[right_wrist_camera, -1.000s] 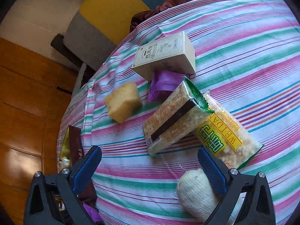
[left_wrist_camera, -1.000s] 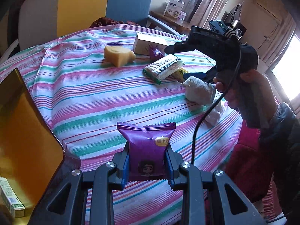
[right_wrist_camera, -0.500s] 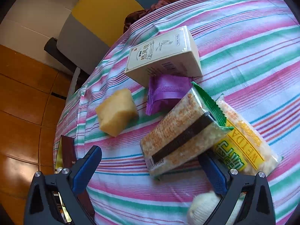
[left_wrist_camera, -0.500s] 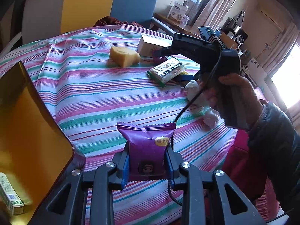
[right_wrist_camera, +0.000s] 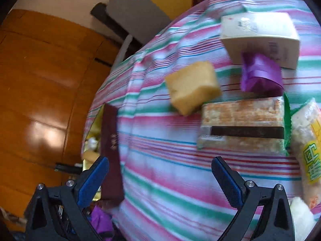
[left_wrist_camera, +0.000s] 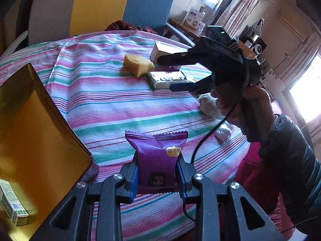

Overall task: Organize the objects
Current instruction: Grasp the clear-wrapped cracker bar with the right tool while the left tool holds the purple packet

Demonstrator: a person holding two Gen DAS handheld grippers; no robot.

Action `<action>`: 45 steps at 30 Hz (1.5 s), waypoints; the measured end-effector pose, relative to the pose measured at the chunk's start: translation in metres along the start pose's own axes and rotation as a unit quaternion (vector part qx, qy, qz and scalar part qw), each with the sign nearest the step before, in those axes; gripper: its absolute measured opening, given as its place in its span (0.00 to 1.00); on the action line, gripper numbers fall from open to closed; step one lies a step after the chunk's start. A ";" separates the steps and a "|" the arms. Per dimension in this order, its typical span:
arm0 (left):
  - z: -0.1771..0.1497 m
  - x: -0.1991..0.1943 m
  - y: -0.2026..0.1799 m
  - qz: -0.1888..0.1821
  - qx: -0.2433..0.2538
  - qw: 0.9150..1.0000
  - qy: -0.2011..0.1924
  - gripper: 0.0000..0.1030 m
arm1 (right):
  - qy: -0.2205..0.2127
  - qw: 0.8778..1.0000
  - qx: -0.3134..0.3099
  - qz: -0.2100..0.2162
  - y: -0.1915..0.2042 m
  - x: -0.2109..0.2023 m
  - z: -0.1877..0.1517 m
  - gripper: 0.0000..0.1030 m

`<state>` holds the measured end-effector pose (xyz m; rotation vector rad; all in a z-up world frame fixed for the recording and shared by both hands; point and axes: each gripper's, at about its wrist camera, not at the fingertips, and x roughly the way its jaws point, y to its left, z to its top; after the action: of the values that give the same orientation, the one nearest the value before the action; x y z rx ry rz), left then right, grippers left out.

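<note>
My left gripper (left_wrist_camera: pixel 157 177) is shut on a purple snack packet (left_wrist_camera: pixel 157 156) and holds it above the near edge of the striped table, beside the open gold-lined box (left_wrist_camera: pixel 38 140). My right gripper (right_wrist_camera: pixel 160 178) is open and empty, hovering over the table near a yellow cake piece (right_wrist_camera: pixel 191 87), a green-edged rice cracker pack (right_wrist_camera: pixel 242 127), a second purple packet (right_wrist_camera: pixel 260 75) and a cream carton (right_wrist_camera: pixel 258 36). In the left wrist view the right gripper (left_wrist_camera: pixel 176 70) hangs over the cracker pack (left_wrist_camera: pixel 167 79) next to the cake piece (left_wrist_camera: pixel 138 65).
A yellow-labelled cracker bag (right_wrist_camera: pixel 307 146) and a white cloth bundle (left_wrist_camera: pixel 208 104) lie at the table's right side. A small green-and-white carton (left_wrist_camera: pixel 11 204) lies inside the box. A maroon box lid (right_wrist_camera: pixel 111 150) stands at the table's left edge. Chairs stand behind the table.
My right gripper has moved left and forward over the table, from the cloth bundle towards the cracker pack and cake piece. My left gripper still holds the purple packet in about the same place.
</note>
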<state>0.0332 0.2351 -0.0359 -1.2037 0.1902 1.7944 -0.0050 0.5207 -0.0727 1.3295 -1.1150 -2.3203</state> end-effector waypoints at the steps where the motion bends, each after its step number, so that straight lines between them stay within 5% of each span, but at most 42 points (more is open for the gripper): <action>1: 0.000 -0.002 0.001 0.000 -0.001 1.000 -0.001 0.30 | -0.001 1.000 -0.012 0.000 0.006 -0.003 -0.002 1.00; 4: 0.001 -0.008 0.006 0.000 -0.004 1.000 -0.005 0.30 | 0.006 0.998 -0.055 -0.017 0.028 -0.010 -0.010 1.00; 7: 0.002 -0.012 0.010 -0.001 -0.010 1.000 -0.009 0.30 | 0.007 0.983 -0.129 -0.130 0.048 -0.015 -0.011 1.00; 10: 0.001 -0.014 0.016 -0.003 -0.020 1.000 -0.012 0.30 | 0.043 0.945 -0.202 -0.255 0.055 0.003 -0.002 1.00; 14: -0.002 -0.020 0.023 -0.003 -0.032 0.999 -0.016 0.30 | 0.117 0.879 -0.301 -0.350 0.055 0.036 0.006 0.97; 19: -0.002 -0.024 0.034 -0.003 -0.048 0.999 -0.015 0.30 | 0.186 0.849 -0.323 -0.376 0.032 0.062 0.027 0.86; 21: -0.002 -0.026 0.036 -0.003 -0.051 0.999 -0.017 0.30 | 0.200 0.852 -0.313 -0.369 0.022 0.066 0.037 0.88; 28: -0.001 -0.023 0.043 -0.009 -0.064 0.998 -0.016 0.30 | 0.191 0.895 -0.239 -0.325 -0.007 0.048 0.052 0.89; 33: -0.002 -0.025 0.040 -0.011 -0.062 0.998 -0.017 0.30 | 0.171 0.891 -0.258 -0.334 0.014 0.040 0.035 0.48; 37: -0.004 -0.035 0.037 -0.005 -0.059 0.998 -0.031 0.30 | 0.162 0.887 -0.273 -0.336 0.033 0.047 0.009 0.48; 43: -0.014 -0.050 0.040 0.007 -0.063 0.997 -0.046 0.30 | 0.113 0.921 -0.202 -0.312 0.030 0.027 -0.021 0.51; 45: -0.016 -0.055 0.045 0.013 -0.070 0.996 -0.052 0.30 | 0.089 0.923 -0.206 -0.313 0.028 0.019 -0.032 0.51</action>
<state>0.0139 0.1673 -0.0164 -1.2060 0.0209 1.9141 0.0060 0.4755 -0.0737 1.8500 -0.1132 -2.5580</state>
